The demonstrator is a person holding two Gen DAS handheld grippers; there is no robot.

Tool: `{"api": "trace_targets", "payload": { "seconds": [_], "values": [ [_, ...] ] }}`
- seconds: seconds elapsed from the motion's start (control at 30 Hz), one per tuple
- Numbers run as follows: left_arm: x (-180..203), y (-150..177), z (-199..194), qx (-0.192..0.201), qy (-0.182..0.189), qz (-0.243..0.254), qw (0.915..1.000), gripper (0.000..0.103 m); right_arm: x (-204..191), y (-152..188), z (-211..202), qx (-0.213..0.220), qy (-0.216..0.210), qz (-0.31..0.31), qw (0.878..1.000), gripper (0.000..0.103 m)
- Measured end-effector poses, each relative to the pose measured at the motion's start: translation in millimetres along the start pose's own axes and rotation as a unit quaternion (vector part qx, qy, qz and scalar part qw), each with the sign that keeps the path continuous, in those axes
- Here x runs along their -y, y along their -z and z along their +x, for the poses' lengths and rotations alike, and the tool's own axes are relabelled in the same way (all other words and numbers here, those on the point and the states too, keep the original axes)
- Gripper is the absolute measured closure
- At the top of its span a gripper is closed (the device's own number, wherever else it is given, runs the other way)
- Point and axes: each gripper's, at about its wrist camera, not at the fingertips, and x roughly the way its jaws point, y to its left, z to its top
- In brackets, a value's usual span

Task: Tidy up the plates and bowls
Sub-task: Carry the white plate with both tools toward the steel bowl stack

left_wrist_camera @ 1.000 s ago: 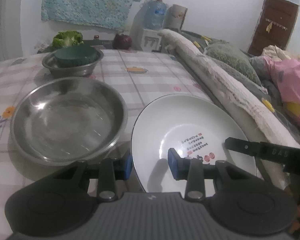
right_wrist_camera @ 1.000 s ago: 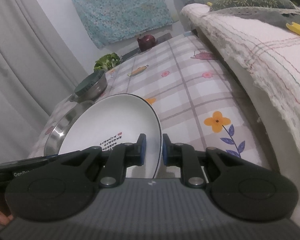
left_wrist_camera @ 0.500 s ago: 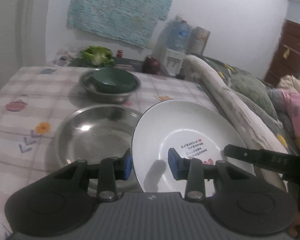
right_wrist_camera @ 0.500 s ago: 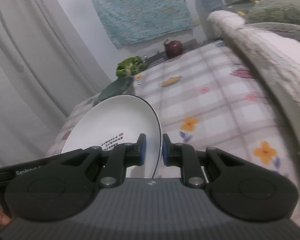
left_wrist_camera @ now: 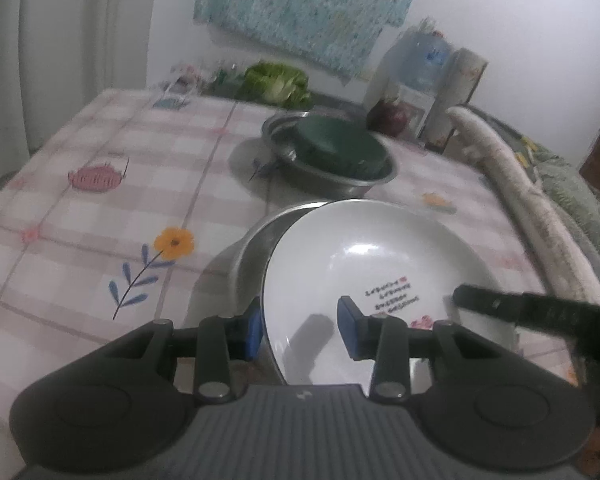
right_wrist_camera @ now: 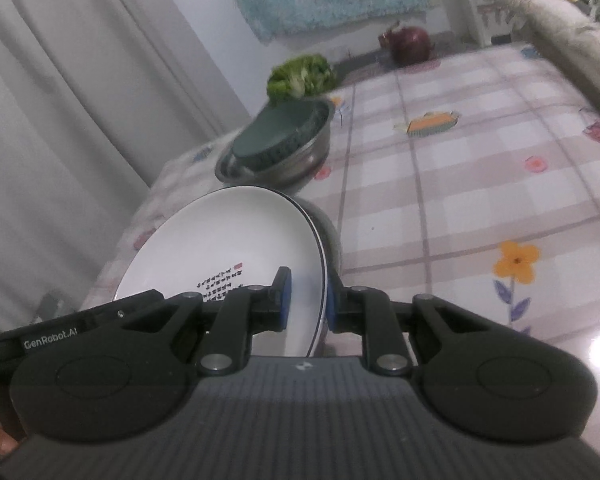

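Beyond the white plate [left_wrist_camera: 376, 264], a green bowl [left_wrist_camera: 340, 146] sits nested in a steel bowl [left_wrist_camera: 328, 176] on the checked tablecloth [left_wrist_camera: 100, 216]; leafy greens [left_wrist_camera: 278, 84] and a dark red onion [right_wrist_camera: 410, 42] lie near the far edge. A large steel basin [left_wrist_camera: 252, 256] lies directly under the plate. The right gripper [right_wrist_camera: 306, 306] is clamped narrowly on the plate's rim. The left gripper [left_wrist_camera: 300, 330] is partly open, straddling the opposite rim; pad contact cannot be told.

Nested bowls [left_wrist_camera: 332, 156] block ahead; bare tablecloth [left_wrist_camera: 100, 216] lies leftward.
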Motion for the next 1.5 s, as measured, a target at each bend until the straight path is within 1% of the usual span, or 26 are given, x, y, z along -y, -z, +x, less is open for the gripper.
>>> {"api": "trace_targets", "payload": {
  "seconds": [0.17, 0.37, 0.43, 0.53, 0.67, 0.77, 0.8, 0.83, 0.87, 0.93, 1.0, 1.1, 1.3, 1.43, 1.5],
  "values": [
    [-9.4, -0.8, 2.7, -0.003, 0.022, -0.004, 0.9998, 0.06, -10.5, -5.7, 15.4, -0.013, 0.023, -0.027, 0.999, 0.084],
    [-13.5, -3.4, 2.2, -0.011, 0.036, 0.004, 0.9993, 0.059, -8.2, -9.3, 20.0, -0.022, 0.022, -0.024, 0.999, 0.084],
    [-15.4, -6.3, 1.8, -0.017, 0.044, 0.0, 0.9989, 0.055, -7.6, -10.2, 21.0, -0.023, 0.021, -0.021, 0.999, 0.083],
    [-23.4, -12.1, 1.1, -0.031, 0.068, -0.028, 0.9968, 0.049, -5.4, -12.5, 22.7, -0.027, 0.017, -0.01, 0.999, 0.083],
    [-39.0, -19.8, 2.3, -0.054, 0.097, -0.075, 0.991, 0.048, 1.3, -15.4, 28.7, -0.037, 0.003, 0.023, 0.999, 0.08],
    [-47.3, -26.2, 0.0, -0.064, 0.104, -0.096, 0.9878, 0.039, 6.7, -16.4, 32.0, -0.043, -0.008, 0.053, 0.998, 0.078],
    [-49.6, -29.0, -1.7, -0.063, 0.103, -0.1, 0.9877, 0.035, 8.6, -16.6, 33.4, -0.045, -0.011, 0.064, 0.997, 0.077],
    [-52.1, -32.5, -4.1, -0.064, 0.099, -0.105, 0.9874, 0.035, 10.8, -17.0, 34.0, -0.046, -0.016, 0.075, 0.996, 0.076],
    [-54.1, -36.1, -6.1, -0.063, 0.097, -0.109, 0.9873, 0.035, 12.8, -17.4, 33.2, -0.043, -0.022, 0.085, 0.995, 0.073],
    [-56.8, -41.7, -12.1, -0.048, 0.094, -0.106, 0.9887, 0.03, 17.0, -18.6, 32.5, -0.044, -0.035, 0.104, 0.993, 0.069],
    [-56.5, -45.1, -15.5, -0.037, 0.08, -0.099, 0.9913, 0.029, 17.0, -19.0, 31.7, -0.043, -0.037, 0.105, 0.993, 0.066],
    [-53.3, -45.0, -13.2, -0.035, 0.062, -0.086, 0.9937, 0.029, 14.2, -18.8, 28.7, -0.041, -0.039, 0.1, 0.993, 0.061],
    [-39.6, -38.1, -4.3, -0.035, 0.026, -0.043, 0.9981, 0.029, 19.2, -17.1, 18.9, -0.045, -0.053, 0.113, 0.991, 0.059],
    [-32.2, -35.8, 2.1, -0.037, 0.013, -0.019, 0.999, 0.029, 28.3, -15.4, 13.2, -0.049, -0.071, 0.14, 0.986, 0.059],
    [-28.0, -35.0, 5.9, -0.036, 0.002, -0.008, 0.9993, 0.029, 29.0, -16.9, 10.9, -0.054, -0.073, 0.141, 0.986, 0.059]
  ]
}}
